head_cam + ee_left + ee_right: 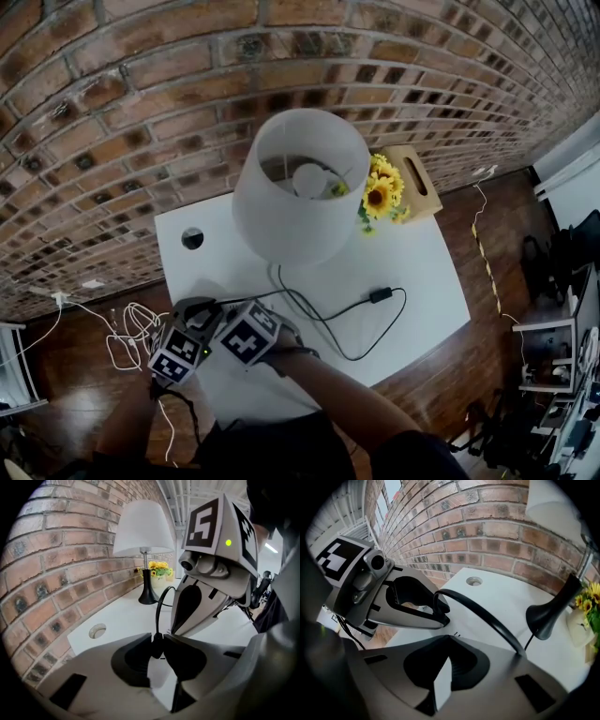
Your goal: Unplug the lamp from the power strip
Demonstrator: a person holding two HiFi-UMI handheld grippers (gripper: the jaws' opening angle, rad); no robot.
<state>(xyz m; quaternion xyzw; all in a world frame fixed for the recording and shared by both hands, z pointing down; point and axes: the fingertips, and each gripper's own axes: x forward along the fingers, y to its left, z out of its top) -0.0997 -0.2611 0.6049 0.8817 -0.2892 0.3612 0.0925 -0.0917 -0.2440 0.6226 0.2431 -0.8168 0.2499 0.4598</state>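
The lamp (300, 187) with a white shade stands at the back of the white table (412, 281). Its black cord (356, 328) loops across the table to my grippers at the front left corner. My left gripper (158, 639) is shut on the black plug (157, 645) at the cord's end. Close beside it on the right, my right gripper (450, 637) points steeply down with its tips together. White shows in the gap behind those tips. The left gripper (443, 617) with the cord (483, 616) shows in the right gripper view. The power strip is hidden under the grippers in the head view.
Sunflowers (382, 192) and a wooden box (417, 178) stand to the right of the lamp. An inline switch (380, 295) lies on the cord. A round hole (192, 238) is near the table's back left. White cables (127, 337) lie on the floor by the brick wall (141, 94).
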